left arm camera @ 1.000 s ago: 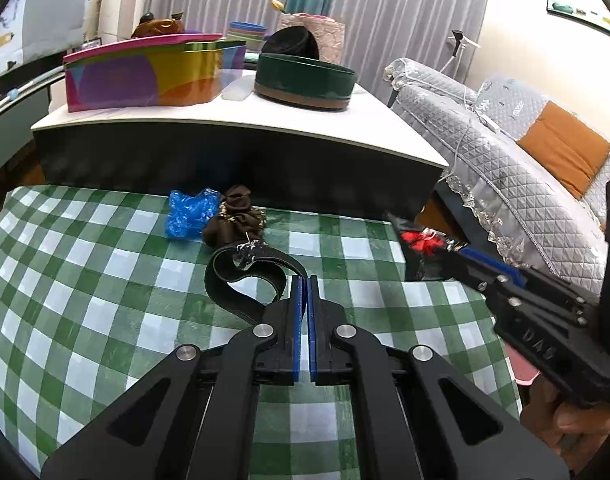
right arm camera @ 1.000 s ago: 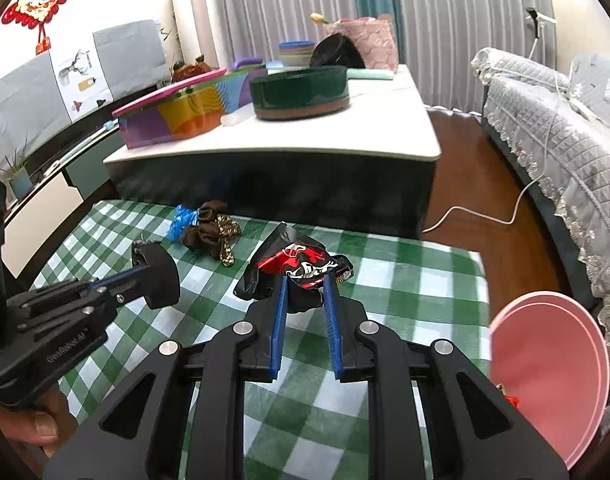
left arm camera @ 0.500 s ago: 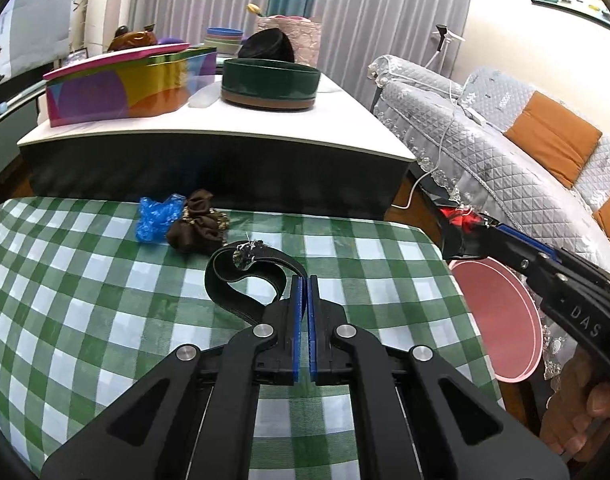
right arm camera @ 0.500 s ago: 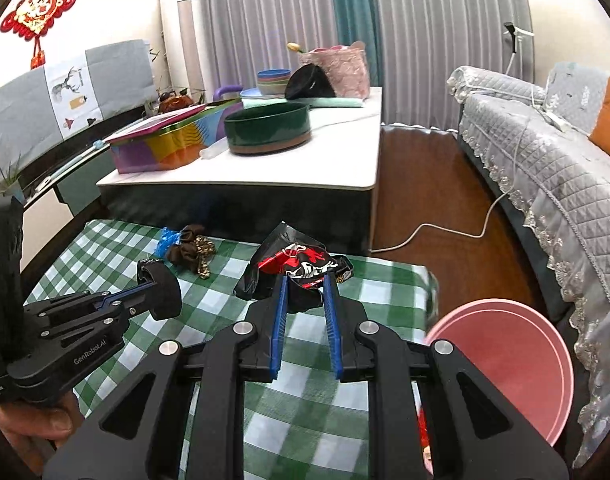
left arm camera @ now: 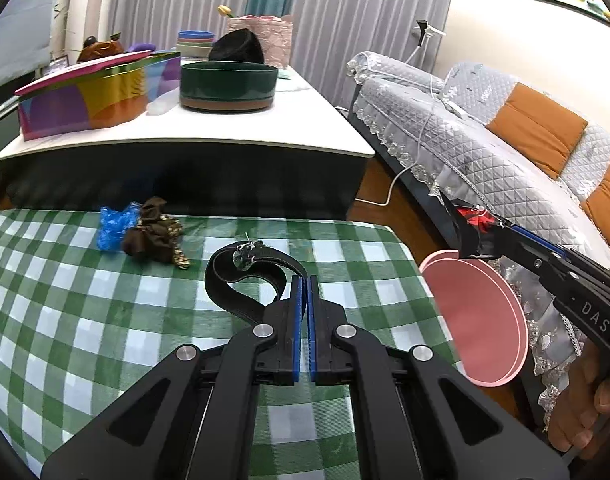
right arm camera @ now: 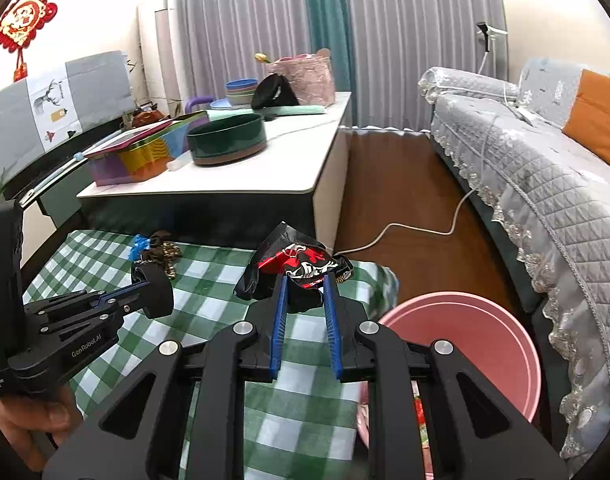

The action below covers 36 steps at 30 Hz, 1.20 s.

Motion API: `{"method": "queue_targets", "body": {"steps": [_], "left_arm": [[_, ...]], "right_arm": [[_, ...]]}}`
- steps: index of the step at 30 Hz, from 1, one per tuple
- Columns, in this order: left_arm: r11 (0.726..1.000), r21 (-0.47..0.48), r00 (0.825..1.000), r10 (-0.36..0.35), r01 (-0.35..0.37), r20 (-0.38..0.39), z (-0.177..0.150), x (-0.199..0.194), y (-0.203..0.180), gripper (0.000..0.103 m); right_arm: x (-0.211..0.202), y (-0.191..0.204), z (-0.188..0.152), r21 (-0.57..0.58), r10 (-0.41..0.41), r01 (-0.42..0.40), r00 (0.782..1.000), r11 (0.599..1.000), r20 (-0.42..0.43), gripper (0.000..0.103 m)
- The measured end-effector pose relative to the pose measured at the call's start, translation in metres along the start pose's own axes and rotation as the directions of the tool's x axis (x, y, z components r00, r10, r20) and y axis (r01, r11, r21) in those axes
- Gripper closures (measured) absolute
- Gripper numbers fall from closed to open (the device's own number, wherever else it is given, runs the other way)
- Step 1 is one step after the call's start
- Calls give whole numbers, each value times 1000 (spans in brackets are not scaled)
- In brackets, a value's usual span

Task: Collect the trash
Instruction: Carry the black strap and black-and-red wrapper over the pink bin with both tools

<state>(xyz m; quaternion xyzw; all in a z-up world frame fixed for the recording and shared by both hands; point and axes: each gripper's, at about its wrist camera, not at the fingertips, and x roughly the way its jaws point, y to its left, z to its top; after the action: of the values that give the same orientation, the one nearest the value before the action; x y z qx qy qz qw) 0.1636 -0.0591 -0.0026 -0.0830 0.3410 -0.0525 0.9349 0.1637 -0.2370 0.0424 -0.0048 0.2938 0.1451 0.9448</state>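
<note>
At the right-hand end of the checked tablecloth (left arm camera: 85, 320), both hands are carrying trash at once. The right gripper (right arm camera: 305, 304) has its tongs clamped on a crumpled black-and-red wrapper (right arm camera: 301, 264), held in the air near the table's corner, just short of the pink bin (right arm camera: 485, 352) that stands on the floor between table and sofa (right arm camera: 545, 200). The left gripper (left arm camera: 304, 300) has its tongs pressed together on a looped black strap (left arm camera: 245, 280) with a small tuft of silvery debris on it, lifted just above the cloth.

By my reckoning the job is about midway. Something red and patterned already shows low inside the bin, so at least one piece seems to have gone in. Two pieces are in hand but not yet dropped. A scrunched blue plastic wad (left arm camera: 113, 226) and a brown crumpled wrapper (left arm camera: 153, 236) lie touching each other at the far edge of the cloth, beside the dark cabinet (left arm camera: 185, 176), not yet collected.

For room, the bin's mouth is wide and open from above, and the gap over it looks free. The table edge lies between the wrapper and the bin, so the wrapper has to clear that drop before release. The sofa's lace fringe hangs close on the bin's far side, and a white cable (right arm camera: 417, 232) trails across the floor beyond.
</note>
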Motion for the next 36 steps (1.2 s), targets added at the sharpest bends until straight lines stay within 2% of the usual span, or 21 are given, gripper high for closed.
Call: {"method": "queue_targets", "body": {"steps": [22, 36], "left_arm": [[996, 53, 997, -71, 71, -9, 0, 11, -52, 101], [981, 113, 987, -157, 158, -21, -10, 17, -96, 101]], "right_arm": [[-28, -58, -7, 70, -107, 106, 994, 992, 9, 84], [-39, -99, -19, 126, -185, 185, 983, 975, -11, 84]]}}
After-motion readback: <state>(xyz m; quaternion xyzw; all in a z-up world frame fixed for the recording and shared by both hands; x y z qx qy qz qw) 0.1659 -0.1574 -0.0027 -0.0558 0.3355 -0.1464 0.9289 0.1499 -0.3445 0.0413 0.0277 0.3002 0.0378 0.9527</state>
